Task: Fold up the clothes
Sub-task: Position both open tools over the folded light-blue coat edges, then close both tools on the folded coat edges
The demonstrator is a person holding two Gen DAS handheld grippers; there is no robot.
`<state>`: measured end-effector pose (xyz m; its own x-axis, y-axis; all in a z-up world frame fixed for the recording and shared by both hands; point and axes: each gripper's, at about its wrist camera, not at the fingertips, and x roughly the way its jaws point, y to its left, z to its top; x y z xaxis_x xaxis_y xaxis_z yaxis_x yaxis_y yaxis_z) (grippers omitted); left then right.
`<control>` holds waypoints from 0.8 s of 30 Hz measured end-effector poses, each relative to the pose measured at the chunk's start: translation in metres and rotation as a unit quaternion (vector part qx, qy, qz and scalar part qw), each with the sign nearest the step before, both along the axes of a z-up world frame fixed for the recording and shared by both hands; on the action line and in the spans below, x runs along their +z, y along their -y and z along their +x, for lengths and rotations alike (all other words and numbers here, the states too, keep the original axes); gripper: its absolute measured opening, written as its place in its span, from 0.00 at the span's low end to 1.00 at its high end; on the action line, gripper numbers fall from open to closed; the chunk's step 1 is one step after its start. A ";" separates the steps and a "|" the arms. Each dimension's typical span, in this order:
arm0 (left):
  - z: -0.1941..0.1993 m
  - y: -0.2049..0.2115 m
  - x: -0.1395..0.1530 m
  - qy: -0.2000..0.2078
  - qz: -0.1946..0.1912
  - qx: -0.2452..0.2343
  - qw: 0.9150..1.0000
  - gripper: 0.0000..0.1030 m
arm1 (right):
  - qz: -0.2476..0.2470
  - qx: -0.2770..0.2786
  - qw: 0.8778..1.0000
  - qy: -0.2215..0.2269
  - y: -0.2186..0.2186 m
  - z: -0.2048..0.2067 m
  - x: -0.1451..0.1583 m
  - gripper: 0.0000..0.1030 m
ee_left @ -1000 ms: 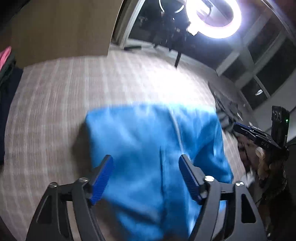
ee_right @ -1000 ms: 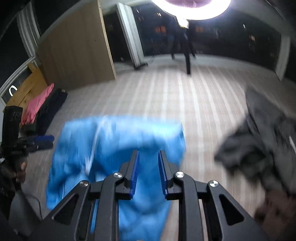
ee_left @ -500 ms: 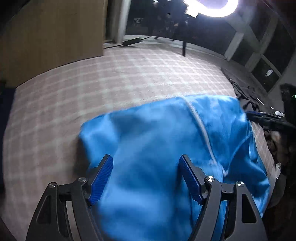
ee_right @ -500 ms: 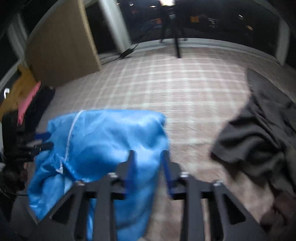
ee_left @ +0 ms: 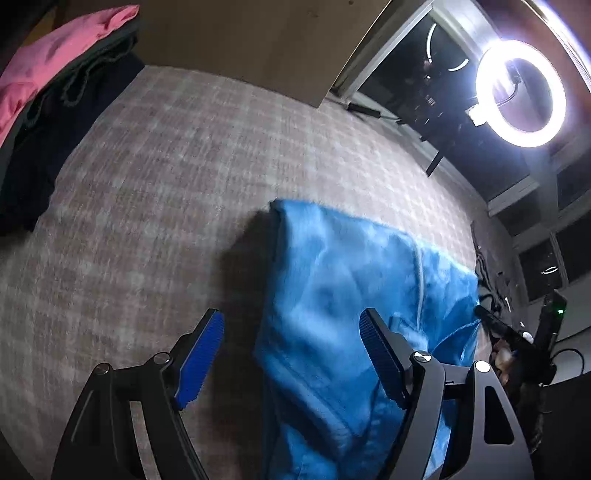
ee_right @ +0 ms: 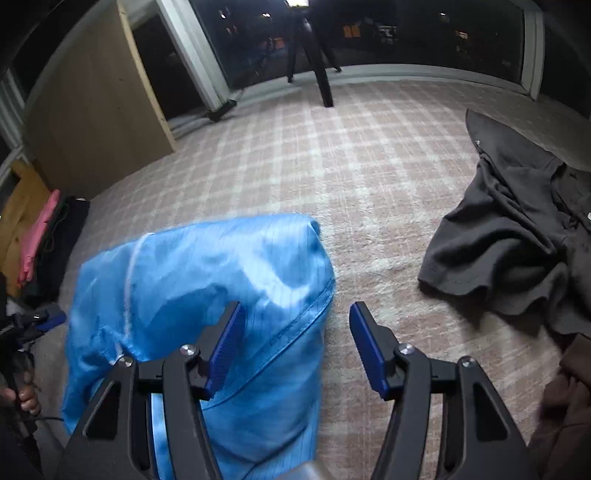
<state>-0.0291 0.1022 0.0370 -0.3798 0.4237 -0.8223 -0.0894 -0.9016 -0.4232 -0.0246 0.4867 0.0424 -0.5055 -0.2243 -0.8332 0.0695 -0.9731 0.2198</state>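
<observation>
Both grippers are built as black angular frames with silver screw heads; the left gripper [ee_left: 291,358] and right gripper [ee_right: 295,345] are fitted with ribbed blue pads [ee_left: 201,360]; what seems a green indicator light [ee_left: 560,311] is seen dimly.

Plaid carpet [ee_right: 369,177]; wooden panel [ee_right: 96,122] at left; dark windows [ee_right: 406,33] along top; lit ring light [ee_left: 521,94], upper right.

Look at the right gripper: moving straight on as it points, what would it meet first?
Probably the blue garment's edge, which lies between the opening fingers of the right gripper, or the carpet beside it; depth is unclear.
</observation>
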 end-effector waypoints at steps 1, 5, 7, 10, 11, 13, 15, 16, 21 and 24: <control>-0.003 -0.003 -0.001 -0.002 -0.010 0.000 1.000 0.72 | 0.004 -0.002 1.000 0.002 0.001 -0.002 -0.003 0.57; -0.014 -0.021 -0.013 0.012 -0.034 -0.017 0.999 0.72 | 0.000 -0.015 1.000 0.014 -0.003 -0.003 -0.011 0.57; -0.019 -0.032 -0.023 0.028 -0.052 -0.029 0.998 0.72 | -0.001 -0.029 1.000 0.011 -0.008 -0.001 -0.011 0.57; -0.019 -0.044 -0.029 0.031 -0.062 -0.043 0.997 0.77 | -0.014 -0.045 0.999 0.004 -0.018 0.001 -0.007 0.57; -0.018 -0.047 -0.030 0.031 -0.062 -0.047 0.997 0.79 | -0.017 -0.045 0.999 0.005 -0.020 -0.001 -0.006 0.57; -0.016 -0.054 -0.032 0.026 -0.068 -0.058 0.996 0.84 | -0.019 -0.037 0.999 0.014 -0.020 -0.004 -0.008 0.57; -0.014 -0.058 -0.033 0.024 -0.067 -0.065 0.995 0.90 | -0.020 -0.032 0.999 0.018 -0.019 -0.006 -0.011 0.57; -0.013 -0.060 -0.034 0.025 -0.064 -0.067 0.995 0.98 | -0.024 -0.030 0.999 0.018 -0.019 -0.006 -0.012 0.57; -0.011 -0.061 -0.036 0.020 -0.056 -0.040 0.997 0.99 | -0.033 -0.013 0.999 0.024 -0.011 -0.004 -0.026 0.69; -0.010 -0.068 -0.039 0.016 -0.072 -0.049 0.996 0.99 | -0.022 0.002 1.000 0.008 -0.007 -0.001 -0.027 0.72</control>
